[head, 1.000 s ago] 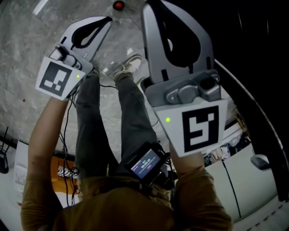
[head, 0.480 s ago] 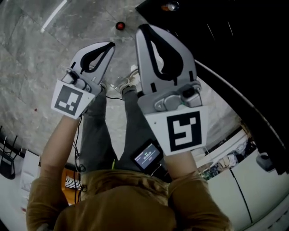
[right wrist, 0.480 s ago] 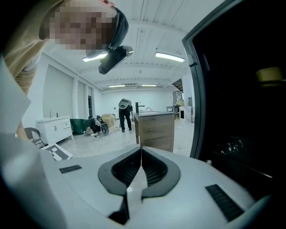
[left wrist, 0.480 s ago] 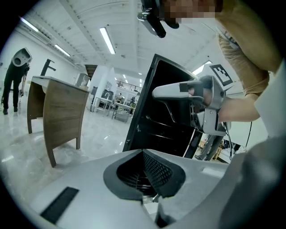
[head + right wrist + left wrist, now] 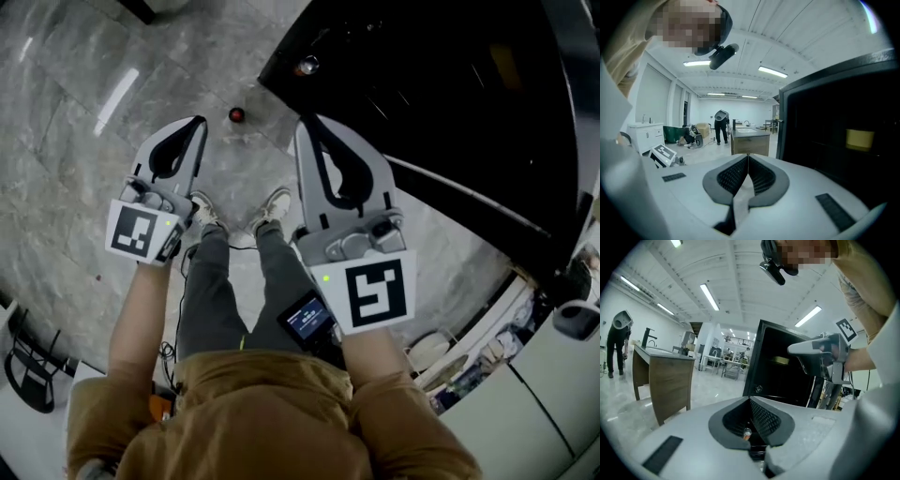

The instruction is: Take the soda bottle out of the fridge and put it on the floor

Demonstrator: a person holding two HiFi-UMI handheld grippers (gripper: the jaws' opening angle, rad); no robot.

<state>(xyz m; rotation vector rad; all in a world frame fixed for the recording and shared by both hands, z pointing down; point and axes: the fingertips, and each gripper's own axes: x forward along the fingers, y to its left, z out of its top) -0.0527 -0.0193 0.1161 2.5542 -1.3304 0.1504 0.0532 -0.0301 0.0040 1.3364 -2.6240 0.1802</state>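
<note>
Left tool [image 5: 195, 124] clenched, jaws together with nothing between them; right tool [image 5: 307, 127] the same, empty. Both are held out in front at about waist level, side by side and apart, and neither touches anything. What I take for the soda bottle [image 5: 236, 114] shows only as a small red cap seen from above. It stands on the floor [image 5: 75, 122] ahead of the shoes [image 5: 272, 208], near the front corner of the black fridge [image 5: 441, 103] and well apart from both tools. It's too small to confirm. If that reading holds, the task looks essentially done: bottle out, set down upright, grip let go. The only open item would be the fridge door, and I can't tell whether it's open or shut. The front reads dark, with a yellowish patch [image 5: 860, 138] inside. If the red spot isn't the bottle, nothing is in hand and the whole fetch is left to do. The floor is grey marbled tile, glossy, with a strip-light reflection. The room is a large white lab with ceiling strip lights. There's a wood-fronted counter [image 5: 665, 376] with a tap, and another person [image 5: 721, 123] bends over beside it.
</note>
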